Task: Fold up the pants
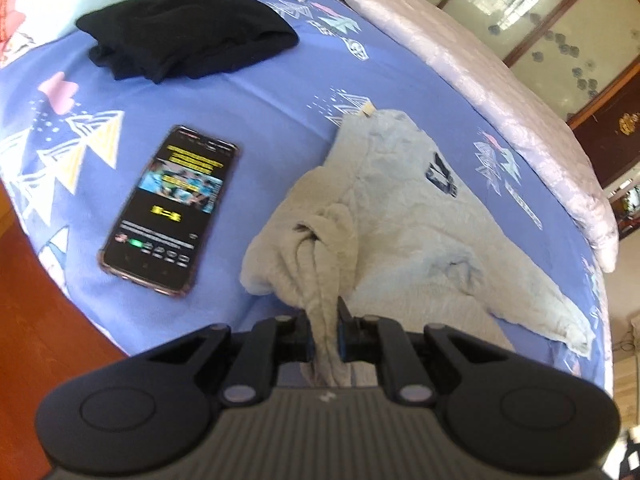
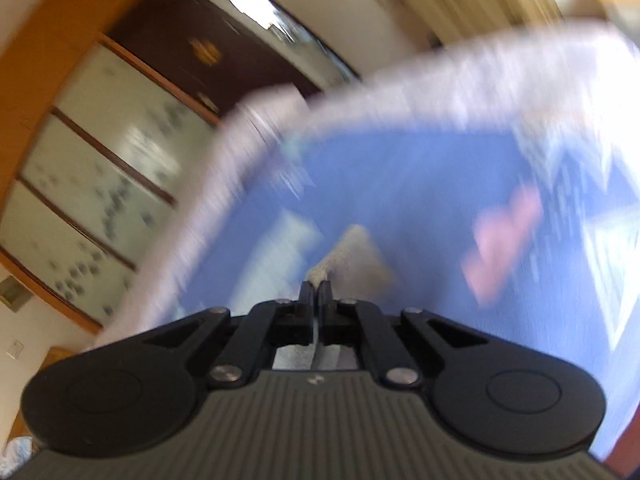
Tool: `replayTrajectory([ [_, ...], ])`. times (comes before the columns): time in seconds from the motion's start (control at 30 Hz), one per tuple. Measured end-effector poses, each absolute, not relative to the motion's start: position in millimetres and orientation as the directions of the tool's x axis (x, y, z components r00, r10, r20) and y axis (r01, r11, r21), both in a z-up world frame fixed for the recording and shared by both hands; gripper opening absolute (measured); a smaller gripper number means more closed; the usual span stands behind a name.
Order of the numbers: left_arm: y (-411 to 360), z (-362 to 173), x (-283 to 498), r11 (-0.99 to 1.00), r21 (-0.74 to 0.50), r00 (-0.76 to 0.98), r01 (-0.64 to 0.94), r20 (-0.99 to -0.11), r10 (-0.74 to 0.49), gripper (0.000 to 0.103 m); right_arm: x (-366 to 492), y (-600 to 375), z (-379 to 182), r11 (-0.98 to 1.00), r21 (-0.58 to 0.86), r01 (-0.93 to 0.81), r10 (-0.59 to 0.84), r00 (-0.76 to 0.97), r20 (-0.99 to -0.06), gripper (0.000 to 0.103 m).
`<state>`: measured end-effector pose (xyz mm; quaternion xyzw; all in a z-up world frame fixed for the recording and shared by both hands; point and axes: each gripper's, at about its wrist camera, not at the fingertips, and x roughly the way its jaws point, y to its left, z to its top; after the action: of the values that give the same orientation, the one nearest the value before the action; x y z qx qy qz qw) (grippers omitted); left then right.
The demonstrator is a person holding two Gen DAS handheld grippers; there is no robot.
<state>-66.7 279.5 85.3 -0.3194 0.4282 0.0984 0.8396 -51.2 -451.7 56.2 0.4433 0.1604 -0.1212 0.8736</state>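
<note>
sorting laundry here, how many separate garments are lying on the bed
2: light grey pants near the bed's front edge, pinched by the left hand-held gripper; a black garment bunched at the far side. Others may be hidden.

No wording can be read: the phone (image 1: 170, 210) screen shows blurred yellow lines, and the pants (image 1: 404, 216) carry an unreadable dark emblem (perhaps letters).

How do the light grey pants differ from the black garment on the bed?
The grey pants are pale and spread out, one bunched edge pinched in the left gripper; the black garment is dark, folded into a compact pile and untouched. Both lie on the blue bedsheet.
</note>
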Motion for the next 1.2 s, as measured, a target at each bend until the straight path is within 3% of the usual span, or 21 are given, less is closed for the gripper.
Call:
replayTrajectory([
  [0.17, 272, 89, -61, 0.779, -0.467, 0.625, -0.419, -0.77, -0.126, 0.009, -39, -444, 124, 0.705, 0.651, 0.281, -0.13, 0.954, -0.272, 0.004],
  [0.4, 271, 122, -56, 0.759, -0.536, 0.685, -0.369, -0.709, -0.167, 0.009, 31, -452, 140, 0.67, 0.704, 0.237, -0.06, 0.962, -0.266, 0.004],
  [0.57, 248, 134, -63, 0.806, -0.515, 0.694, -0.293, -0.694, -0.191, 0.01, 7, -478, 142, 0.64, 0.734, 0.229, -0.103, 0.972, -0.213, 0.004],
  [0.67, 227, 106, -67, 0.846, -0.447, 0.622, -0.293, -0.761, -0.186, 0.01, -18, -500, 105, 0.613, 0.729, 0.304, -0.131, 0.949, -0.286, 0.004],
  [0.7, 219, 88, -67, 0.865, -0.393, 0.57, -0.312, -0.806, -0.161, 0.011, -26, -506, 85, 0.606, 0.716, 0.347, -0.129, 0.931, -0.342, 0.009],
  [0.8, 206, 41, -72, 0.897, -0.269, 0.418, -0.351, -0.902, -0.107, 0.015, -44, -516, 13, 0.606, 0.542, 0.582, -0.145, 0.751, -0.644, 0.028],
  [0.83, 207, 36, -76, 0.896, -0.266, 0.41, -0.356, -0.906, -0.107, 0.019, -57, -520, -8, 0.581, 0.486, 0.653, -0.176, 0.683, -0.709, 0.024],
  [0.87, 210, 37, -80, 0.888, -0.282, 0.418, -0.363, -0.901, -0.115, 0.021, -74, -524, -19, 0.552, 0.503, 0.665, -0.192, 0.688, -0.7, 0.013],
  [0.97, 222, 54, -89, 0.885, -0.294, 0.466, -0.362, -0.879, -0.101, 0.026, -108, -528, -18, 0.474, 0.532, 0.702, -0.268, 0.69, -0.672, 0.017],
  [1.03, 231, 67, -92, 0.896, -0.258, 0.486, -0.361, -0.872, -0.055, 0.036, -107, -521, -4, 0.526, 0.483, 0.7, -0.32, 0.689, -0.65, 0.017],
  [1.2, 253, 90, -98, 0.88, -0.245, 0.548, -0.406, -0.836, 0.02, 0.035, -77, -484, 37, 0.656, 0.485, 0.579, -0.288, 0.785, -0.548, 0.02],
])
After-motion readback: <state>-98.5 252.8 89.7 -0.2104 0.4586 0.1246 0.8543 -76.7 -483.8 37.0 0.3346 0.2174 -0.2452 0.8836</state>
